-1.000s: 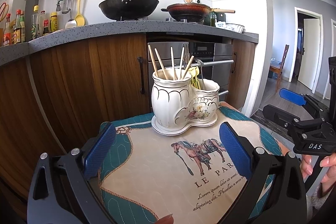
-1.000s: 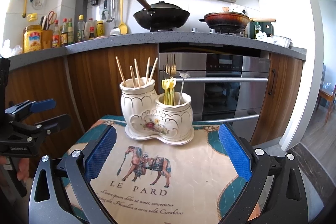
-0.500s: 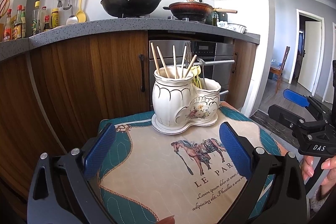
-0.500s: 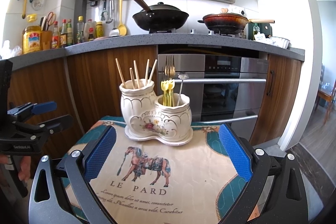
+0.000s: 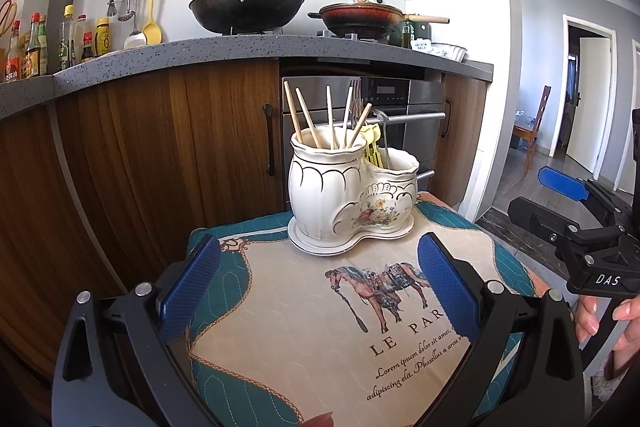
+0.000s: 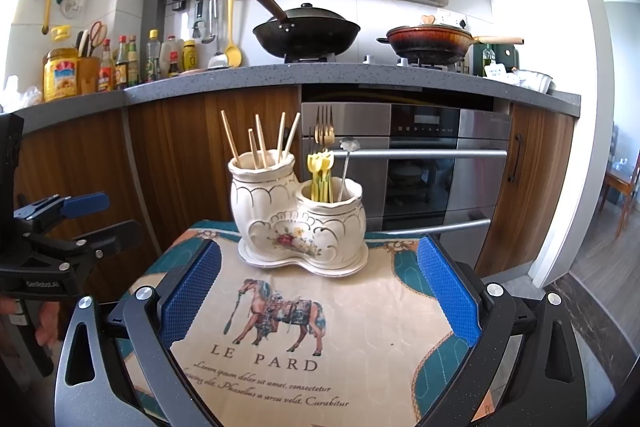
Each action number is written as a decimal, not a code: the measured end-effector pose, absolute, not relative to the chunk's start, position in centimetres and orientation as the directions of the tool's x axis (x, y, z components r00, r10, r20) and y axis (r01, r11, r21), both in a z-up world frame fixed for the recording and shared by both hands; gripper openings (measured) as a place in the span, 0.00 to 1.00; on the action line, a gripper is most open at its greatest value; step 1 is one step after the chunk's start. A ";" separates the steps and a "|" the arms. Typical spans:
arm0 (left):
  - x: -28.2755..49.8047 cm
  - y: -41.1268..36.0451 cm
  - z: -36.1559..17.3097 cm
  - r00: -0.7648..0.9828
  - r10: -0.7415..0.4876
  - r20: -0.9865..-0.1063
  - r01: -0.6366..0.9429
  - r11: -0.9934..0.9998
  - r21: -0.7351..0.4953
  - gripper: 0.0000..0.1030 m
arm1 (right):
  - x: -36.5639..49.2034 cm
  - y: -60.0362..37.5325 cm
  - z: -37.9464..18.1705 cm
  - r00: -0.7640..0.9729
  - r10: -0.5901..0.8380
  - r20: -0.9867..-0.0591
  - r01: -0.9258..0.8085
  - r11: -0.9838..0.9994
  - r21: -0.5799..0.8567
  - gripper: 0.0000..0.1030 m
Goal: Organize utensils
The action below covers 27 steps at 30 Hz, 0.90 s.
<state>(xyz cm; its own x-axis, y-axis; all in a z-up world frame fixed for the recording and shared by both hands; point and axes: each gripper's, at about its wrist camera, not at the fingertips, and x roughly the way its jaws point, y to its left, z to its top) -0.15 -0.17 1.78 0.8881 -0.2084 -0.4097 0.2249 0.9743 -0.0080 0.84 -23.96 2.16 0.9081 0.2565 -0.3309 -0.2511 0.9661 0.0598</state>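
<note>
A white ceramic double-pot utensil holder (image 5: 352, 199) (image 6: 298, 219) stands at the far end of a horse-print mat (image 5: 320, 327) (image 6: 320, 339). Several wooden chopsticks (image 5: 328, 119) (image 6: 260, 139) stick up from its taller pot. The lower pot holds yellow-handled pieces (image 6: 320, 175), a gold fork (image 6: 323, 127) and a silver spoon (image 6: 347, 163). My left gripper (image 5: 320, 287) is open and empty, held back over the mat's near end. My right gripper (image 6: 318, 287) is likewise open and empty. Each gripper shows at the side of the other's view.
Behind the mat are wooden cabinet doors (image 5: 160, 147) and a steel oven (image 6: 440, 167). Above them a grey counter (image 6: 320, 75) carries a black wok (image 6: 306, 31), a red pan (image 6: 430, 41) and sauce bottles (image 6: 132, 59). A person's hand (image 5: 604, 319) holds the right gripper.
Both views have drifted slightly, with the holder a little higher in the left view. Nothing was taken hold of or let go.
</note>
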 end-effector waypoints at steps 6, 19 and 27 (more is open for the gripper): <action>-0.2 -0.3 1.7 0.887 -0.207 -0.413 0.227 0.974 0.000 0.94 | 0.8 -24.1 2.1 0.908 0.252 -0.334 -0.245 0.967 0.065 0.95; -0.1 -0.3 1.6 0.889 -0.201 -0.412 0.222 0.975 0.003 0.94 | 1.1 -24.5 1.9 0.905 0.243 -0.350 -0.226 0.970 0.088 0.95; -0.3 -0.3 1.6 0.896 -0.186 -0.403 0.213 0.977 0.022 0.94 | 1.1 -24.6 1.9 0.903 0.243 -0.355 -0.226 0.970 0.089 0.95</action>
